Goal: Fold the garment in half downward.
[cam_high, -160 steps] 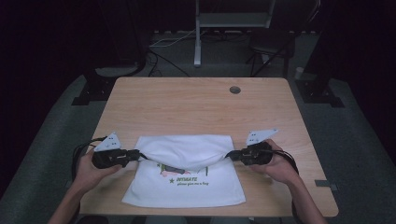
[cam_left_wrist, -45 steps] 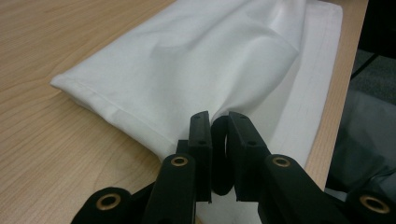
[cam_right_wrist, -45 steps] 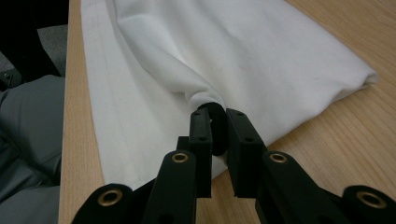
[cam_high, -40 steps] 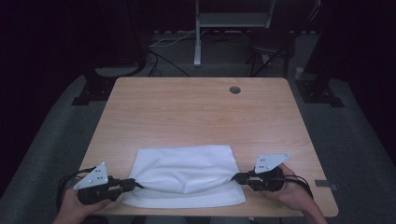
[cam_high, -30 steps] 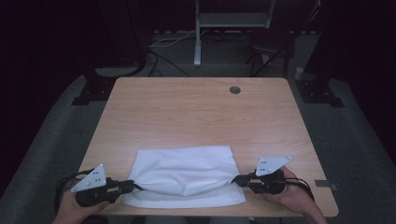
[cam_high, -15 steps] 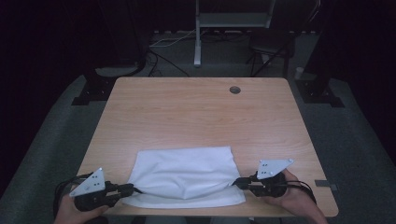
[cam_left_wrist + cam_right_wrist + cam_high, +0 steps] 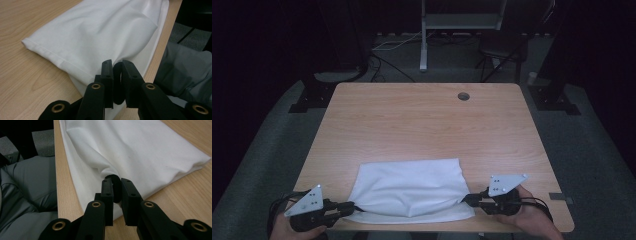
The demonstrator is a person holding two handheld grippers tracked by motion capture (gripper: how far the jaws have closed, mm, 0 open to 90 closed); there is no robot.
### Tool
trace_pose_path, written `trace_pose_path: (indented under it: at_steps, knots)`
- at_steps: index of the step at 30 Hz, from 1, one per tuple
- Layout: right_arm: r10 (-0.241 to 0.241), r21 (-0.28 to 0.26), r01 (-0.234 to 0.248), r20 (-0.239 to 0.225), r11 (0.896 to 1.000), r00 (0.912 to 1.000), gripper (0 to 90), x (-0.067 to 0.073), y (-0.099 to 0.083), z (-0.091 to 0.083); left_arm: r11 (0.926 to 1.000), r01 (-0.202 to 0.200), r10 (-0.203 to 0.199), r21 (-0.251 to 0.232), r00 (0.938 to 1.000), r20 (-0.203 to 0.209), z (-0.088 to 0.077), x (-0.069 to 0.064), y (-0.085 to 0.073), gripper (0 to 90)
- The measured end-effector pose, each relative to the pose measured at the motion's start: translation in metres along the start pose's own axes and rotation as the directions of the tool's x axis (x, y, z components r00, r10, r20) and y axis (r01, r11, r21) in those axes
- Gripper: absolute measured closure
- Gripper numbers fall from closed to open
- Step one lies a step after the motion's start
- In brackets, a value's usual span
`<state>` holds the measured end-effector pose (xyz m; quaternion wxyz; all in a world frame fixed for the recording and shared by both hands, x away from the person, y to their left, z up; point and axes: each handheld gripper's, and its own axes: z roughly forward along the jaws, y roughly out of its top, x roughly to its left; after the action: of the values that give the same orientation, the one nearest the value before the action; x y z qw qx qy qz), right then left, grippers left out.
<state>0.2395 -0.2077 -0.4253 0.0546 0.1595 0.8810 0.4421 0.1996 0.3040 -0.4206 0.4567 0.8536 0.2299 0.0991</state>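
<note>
1. White cloth (image 7: 409,190) lies folded on the table (image 7: 422,125), in the lower centre of the high view, its near edge at the table's front edge.
2. Left gripper (image 7: 346,209) sits at the lower left of the high view, at the cloth's lower left corner. In the left gripper view its fingers (image 7: 107,75) stand narrow, pinched on a bunched fold of the cloth (image 7: 100,32).
3. Right gripper (image 7: 471,199) sits at the lower right of the high view, at the cloth's lower right corner. In the right gripper view its fingers (image 7: 107,192) are narrow too, clamped on a gathered bit of cloth (image 7: 140,147).
4. Cloth is folded double: a hemmed fold edge shows at centre left of the left gripper view, with a lower layer reaching the table's edge.
5. A round hole (image 7: 463,96) sits in the table near its far edge, well apart from the cloth.
</note>
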Motion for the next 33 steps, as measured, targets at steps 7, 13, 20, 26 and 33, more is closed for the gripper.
trace_pose_path:
  at_steps: [7, 13, 20, 26, 33]
  knots:
    - [-0.005, -0.001, 0.005, -0.006, 1.000, 1.0000, 81.0, 0.004, -0.001, 0.001, 1.0000, -0.003, 0.003, 0.004, 1.0000, 0.002, 0.000, -0.001, -0.001, 80.8]
    - [-0.007, 0.001, 0.007, -0.007, 1.000, 0.9999, 81.1, 0.007, -0.002, 0.000, 1.0000, -0.001, 0.001, 0.003, 1.0000, 0.003, -0.002, -0.003, -0.002, 80.8]
    - [-0.016, 0.001, 0.016, -0.011, 1.000, 0.9998, 81.1, 0.011, -0.001, -0.003, 1.0000, 0.001, -0.001, -0.001, 1.0000, 0.002, -0.005, -0.003, -0.003, 80.8]
    - [-0.021, 0.007, 0.021, -0.015, 1.000, 0.9997, 81.1, 0.014, -0.003, -0.003, 1.0000, 0.010, -0.010, 0.001, 0.9999, 0.003, -0.005, -0.003, -0.005, 80.8]
    - [-0.019, 0.012, 0.019, -0.015, 1.000, 0.9997, 81.0, 0.015, -0.005, -0.003, 0.9999, 0.013, -0.013, 0.002, 0.9999, 0.005, -0.005, -0.003, -0.007, 80.8]
